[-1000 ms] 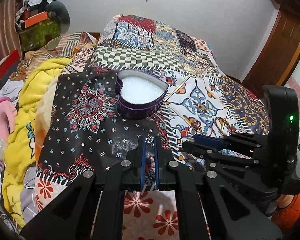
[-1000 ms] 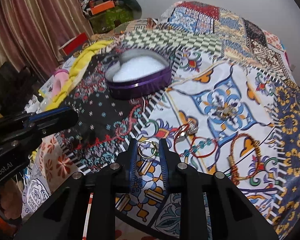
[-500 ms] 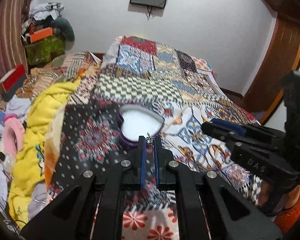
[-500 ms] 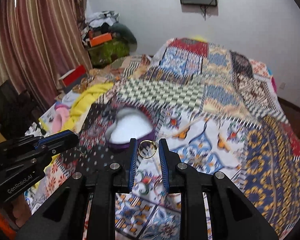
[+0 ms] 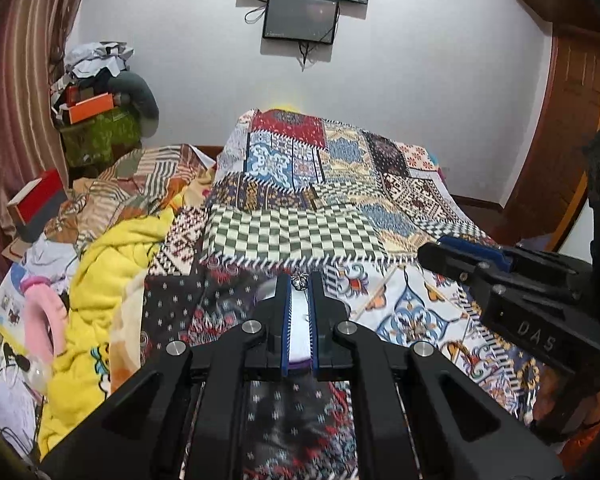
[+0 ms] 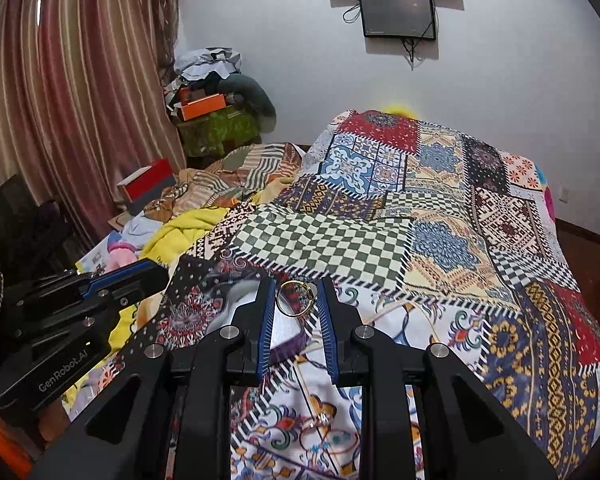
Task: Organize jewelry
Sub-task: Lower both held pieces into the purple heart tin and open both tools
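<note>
Carrying jewelry toward the heart-shaped box (image 6: 240, 304), the right tongs (image 6: 296, 300) clamp a gold ring (image 6: 294, 299) and the left tongs (image 5: 300, 282) pinch a small silver piece (image 5: 299, 280), which I judge next need lowering over its white lining.

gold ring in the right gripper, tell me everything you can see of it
The gold ring is a thin, shiny yellow-metal band with a small raised setting on its right side. It stands on edge, its opening facing the camera, pinched between the blue ribbed pads near the tips of the right gripper, held above the patchwork bedspread.
</note>
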The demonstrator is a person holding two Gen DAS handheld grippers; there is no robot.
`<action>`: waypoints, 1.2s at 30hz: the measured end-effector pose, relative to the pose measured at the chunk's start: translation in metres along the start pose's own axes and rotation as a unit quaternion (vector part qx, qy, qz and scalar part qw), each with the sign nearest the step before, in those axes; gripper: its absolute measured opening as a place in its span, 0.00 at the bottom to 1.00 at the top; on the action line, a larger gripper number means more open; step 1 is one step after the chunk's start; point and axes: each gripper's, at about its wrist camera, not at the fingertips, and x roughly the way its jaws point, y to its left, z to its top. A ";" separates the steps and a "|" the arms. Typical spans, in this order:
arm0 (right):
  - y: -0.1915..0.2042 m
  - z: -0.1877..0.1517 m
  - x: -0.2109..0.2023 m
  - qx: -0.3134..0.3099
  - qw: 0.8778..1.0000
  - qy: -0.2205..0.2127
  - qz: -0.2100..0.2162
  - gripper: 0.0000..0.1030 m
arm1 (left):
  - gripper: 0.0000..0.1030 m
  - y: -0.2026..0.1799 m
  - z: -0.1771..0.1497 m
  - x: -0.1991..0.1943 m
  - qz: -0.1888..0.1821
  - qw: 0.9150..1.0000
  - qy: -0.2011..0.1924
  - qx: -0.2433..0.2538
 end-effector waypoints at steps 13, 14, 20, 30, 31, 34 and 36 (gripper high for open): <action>0.000 -0.009 0.055 -0.011 0.999 0.050 0.017 0.19 | 0.06 0.010 0.001 0.052 -0.021 0.999 0.045 0.003; 0.001 -0.010 0.059 -0.014 0.998 0.056 0.018 0.19 | 0.06 0.010 -0.001 0.056 -0.021 0.998 0.051 0.004; 0.004 -0.020 0.074 -0.018 0.996 0.080 0.030 0.19 | 0.06 0.015 -0.013 0.077 -0.024 0.996 0.084 0.005; 0.008 -0.022 0.087 -0.030 0.993 0.100 0.045 0.19 | 0.06 0.022 -0.022 0.084 -0.029 0.994 0.108 0.004; 0.009 -0.022 0.087 -0.033 0.993 0.101 0.044 0.19 | 0.06 0.023 -0.021 0.084 -0.031 0.994 0.108 0.003; 0.012 -0.022 0.088 -0.037 0.993 0.103 0.043 0.19 | 0.06 0.026 -0.018 0.081 -0.026 0.994 0.105 -0.001; 0.013 -0.022 0.090 -0.038 0.992 0.108 0.045 0.19 | 0.06 0.028 -0.016 0.080 -0.024 0.994 0.104 -0.005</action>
